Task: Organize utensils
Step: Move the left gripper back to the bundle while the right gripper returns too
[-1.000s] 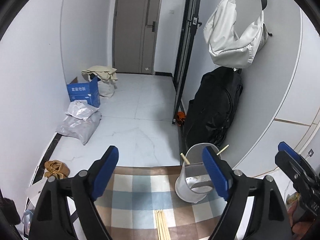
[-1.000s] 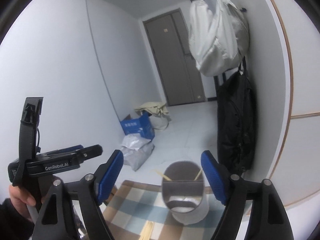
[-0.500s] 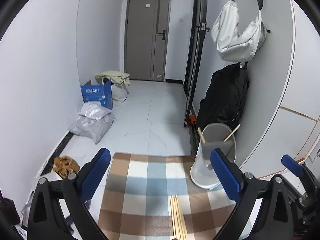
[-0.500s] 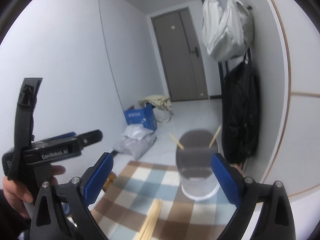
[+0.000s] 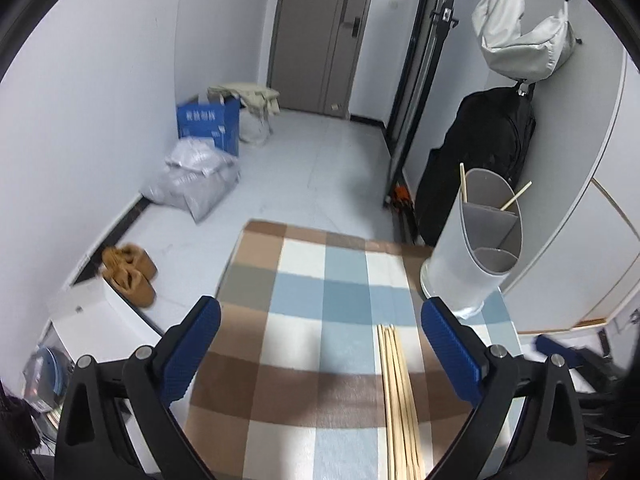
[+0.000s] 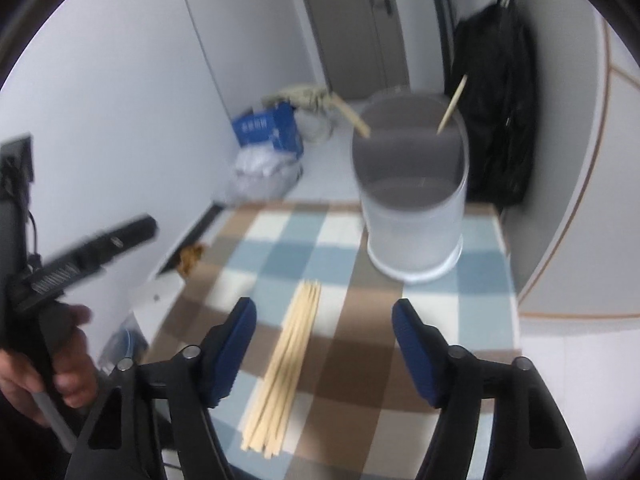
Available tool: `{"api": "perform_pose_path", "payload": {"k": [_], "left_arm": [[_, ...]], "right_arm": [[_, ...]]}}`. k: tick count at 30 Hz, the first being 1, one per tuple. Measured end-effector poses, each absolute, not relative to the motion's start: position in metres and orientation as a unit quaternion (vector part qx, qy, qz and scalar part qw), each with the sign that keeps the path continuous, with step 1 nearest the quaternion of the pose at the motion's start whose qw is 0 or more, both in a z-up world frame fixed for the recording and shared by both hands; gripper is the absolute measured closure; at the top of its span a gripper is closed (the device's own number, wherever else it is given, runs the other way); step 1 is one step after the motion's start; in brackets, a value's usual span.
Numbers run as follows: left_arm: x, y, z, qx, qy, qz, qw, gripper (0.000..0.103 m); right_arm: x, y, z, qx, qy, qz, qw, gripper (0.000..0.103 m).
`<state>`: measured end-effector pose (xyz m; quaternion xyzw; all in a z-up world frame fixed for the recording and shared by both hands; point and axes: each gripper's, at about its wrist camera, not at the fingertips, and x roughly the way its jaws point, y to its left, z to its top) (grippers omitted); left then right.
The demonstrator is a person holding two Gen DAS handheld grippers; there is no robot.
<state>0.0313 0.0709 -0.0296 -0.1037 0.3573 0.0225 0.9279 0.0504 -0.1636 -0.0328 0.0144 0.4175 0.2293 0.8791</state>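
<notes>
Several pale wooden chopsticks (image 6: pixel 286 364) lie bundled on the checked surface (image 6: pixel 360 352), long axis running near to far, before the holder (image 6: pixel 412 200). Left jaws apart; right jaws just closing, nothing between.

A cloth (image 5: pixel 304 296) covers the bench, which runs up to the wall on the right. A bundle of chopsticks (image 6: pixel 286 364) lies flat on the cloth, lengthwise toward the far edge. Beyond it, at the far right corner, stands an upright holder (image 6: pixel 412 200) with two chopsticks (image 5: pixel 516 197) leaning in its rear compartment. Behind the holder a backpack (image 5: pixel 480 160) rests against the wall. On the floor to the left sit slippers (image 5: pixel 130 274), a bag (image 5: pixel 192 184) and, farther back, a box (image 5: pixel 208 122).
</notes>
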Motion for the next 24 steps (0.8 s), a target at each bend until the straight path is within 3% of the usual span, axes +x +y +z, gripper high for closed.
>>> {"api": "perform_pose_path", "payload": {"k": [1, 11, 13, 24], "left_arm": [[0.031, 0.072, -0.028, -0.104, 0.356, 0.022, 0.928, 0.005], [0.028, 0.101, -0.030, -0.143, 0.354, 0.048, 0.923, 0.005], [0.030, 0.110, -0.033, -0.150, 0.353, 0.056, 0.922, 0.005], [0.031, 0.128, -0.040, -0.198, 0.372, 0.059, 0.905, 0.005]], "right_arm": [[0.054, -0.160, -0.040, 0.012, 0.431, 0.231, 0.873, 0.043], [0.097, -0.110, -0.099, -0.065, 0.515, 0.231, 0.823, 0.071], [0.105, -0.104, -0.109, -0.077, 0.530, 0.226, 0.814, 0.082], [0.123, -0.080, -0.128, -0.135, 0.560, 0.214, 0.789, 0.088]]}}
